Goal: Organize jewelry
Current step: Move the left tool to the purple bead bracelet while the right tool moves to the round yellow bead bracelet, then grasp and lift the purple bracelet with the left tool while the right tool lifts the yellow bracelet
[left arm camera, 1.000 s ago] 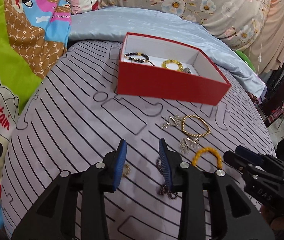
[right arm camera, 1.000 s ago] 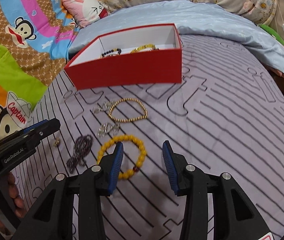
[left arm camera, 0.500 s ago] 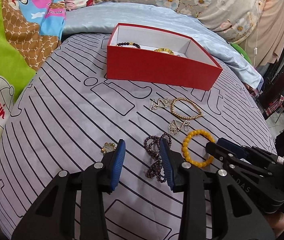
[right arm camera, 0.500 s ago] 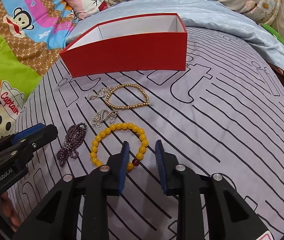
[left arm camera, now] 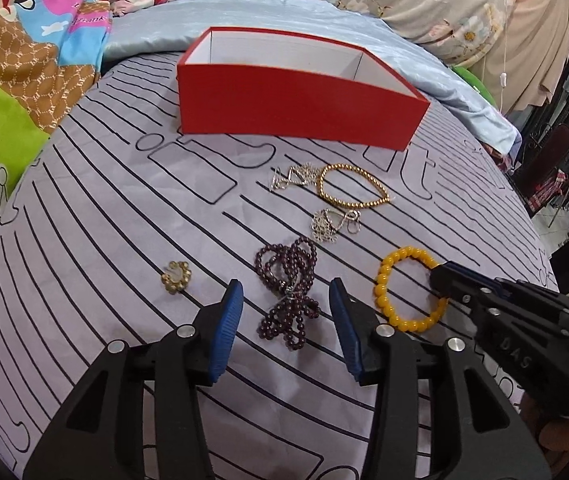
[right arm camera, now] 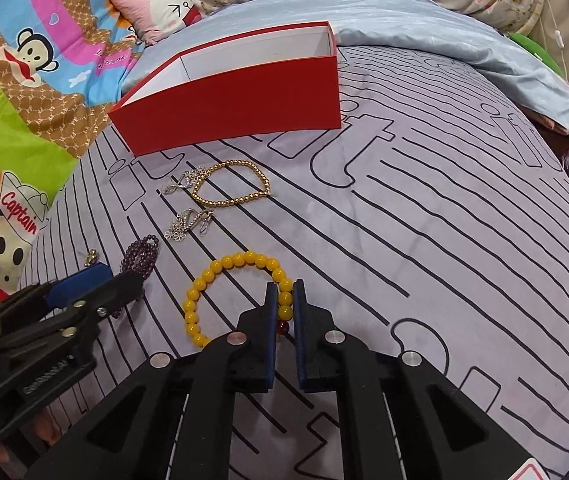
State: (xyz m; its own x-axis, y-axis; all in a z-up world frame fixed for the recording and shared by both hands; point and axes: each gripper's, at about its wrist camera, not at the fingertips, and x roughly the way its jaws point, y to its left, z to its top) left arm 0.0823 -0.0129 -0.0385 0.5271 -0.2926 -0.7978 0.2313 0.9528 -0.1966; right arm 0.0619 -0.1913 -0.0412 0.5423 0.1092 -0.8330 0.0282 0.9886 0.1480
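On the lilac striped bedspread lies a dark purple bead bracelet [left arm camera: 284, 264], in a heap between the jaws of my left gripper [left arm camera: 286, 286]. Those jaws are opening and the pads stand clear of the beads on both sides. My right gripper [right arm camera: 284, 286] is closing on the near right side of a yellow bead bracelet [right arm camera: 220, 266], with its pads against the beads. The bracelet still rests on the cloth. From the left wrist view, the right gripper [left arm camera: 440, 276] meets the yellow bracelet [left arm camera: 382, 284] at its right edge. A red box [left arm camera: 300, 108] stands behind, its inside hidden.
A gold bead bracelet [left arm camera: 364, 204], two silver pieces [left arm camera: 292, 176] [left arm camera: 326, 222] and a small gold ornament [left arm camera: 176, 278] lie loose between the grippers and the box. Cartoon-print bedding [right arm camera: 24, 60] lies left, a pale blue quilt [right arm camera: 444, 32] behind, clothes racks at far right.
My left gripper came down and shifted so that the purple bracelet now lies between its jaws, which stand wider. The right gripper's jaws narrowed onto the yellow bracelet.
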